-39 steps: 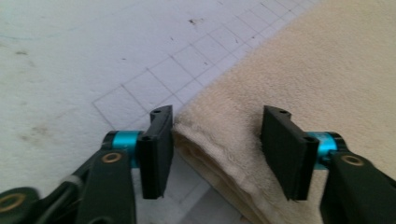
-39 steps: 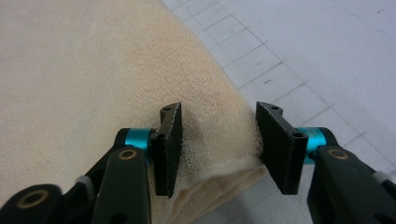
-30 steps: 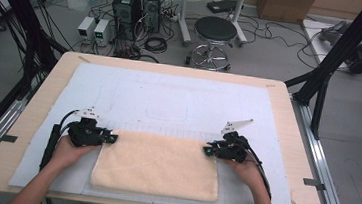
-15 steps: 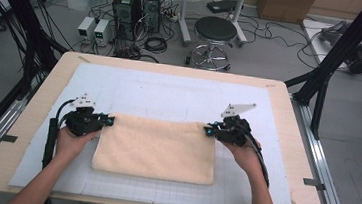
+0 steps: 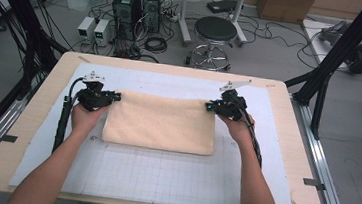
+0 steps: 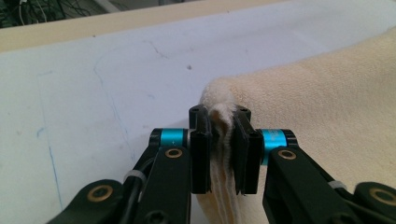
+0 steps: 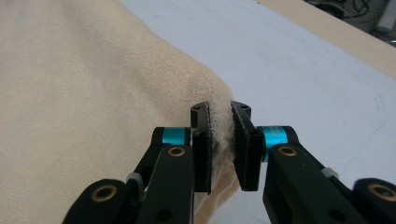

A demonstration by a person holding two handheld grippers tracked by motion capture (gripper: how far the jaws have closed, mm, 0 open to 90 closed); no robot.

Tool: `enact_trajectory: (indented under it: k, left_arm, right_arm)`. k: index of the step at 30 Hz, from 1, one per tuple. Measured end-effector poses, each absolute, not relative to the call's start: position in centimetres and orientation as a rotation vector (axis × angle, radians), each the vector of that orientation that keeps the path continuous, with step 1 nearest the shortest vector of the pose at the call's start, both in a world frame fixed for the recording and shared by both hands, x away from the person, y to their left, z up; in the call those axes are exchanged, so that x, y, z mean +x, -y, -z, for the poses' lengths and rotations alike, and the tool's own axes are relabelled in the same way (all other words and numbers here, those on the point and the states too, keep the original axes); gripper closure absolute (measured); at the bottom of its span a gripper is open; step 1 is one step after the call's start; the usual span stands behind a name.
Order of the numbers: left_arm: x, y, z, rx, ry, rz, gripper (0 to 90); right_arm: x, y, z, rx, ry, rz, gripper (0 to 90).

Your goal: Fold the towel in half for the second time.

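Both grips good: left gripper [image 5: 115,97] and right gripper [image 5: 210,106] each clamped on a far corner of the cream towel [image 5: 161,122], mid-mat toward 12 o'clock. Keep edge taut, hands level, move together to avoid skew.

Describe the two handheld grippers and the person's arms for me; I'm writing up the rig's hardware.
Both the left gripper and the right gripper are black, with flat black jaws, a cyan band behind each jaw and brass-coloured pivot rivets. Each carries a grey three-cornered plate on top and trails a black cable along the forearm. The forearms are bare, with no sleeves in view.
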State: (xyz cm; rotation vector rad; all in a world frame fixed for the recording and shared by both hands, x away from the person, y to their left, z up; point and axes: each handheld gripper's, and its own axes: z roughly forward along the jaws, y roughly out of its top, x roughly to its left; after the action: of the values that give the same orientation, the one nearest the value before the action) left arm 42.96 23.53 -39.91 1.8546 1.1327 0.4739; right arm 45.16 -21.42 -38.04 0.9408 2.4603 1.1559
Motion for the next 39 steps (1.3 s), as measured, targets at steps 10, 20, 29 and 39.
enact_trajectory:
  k: [10,20,29,39]
  left_arm:
    - [43.2,-24.5,40.6,1.922,-1.166,-0.503,59.3]
    - [40.1,-24.8,41.4,1.89,-1.079,-0.458,50.6]
    - [38.5,-25.0,40.8,1.874,-1.024,-0.422,37.6]
    - [37.1,-25.0,40.3,1.882,-0.98,-0.409,32.1]
  right_arm:
    - [45.6,22.0,40.0,1.059,-2.396,-1.077,51.4]
    - [43.2,22.3,40.7,1.052,-2.4,-1.137,43.9]
    - [41.8,22.0,39.6,1.028,-2.375,-1.191,34.6]
    - [41.0,21.6,39.4,1.011,-2.374,-1.209,29.7]
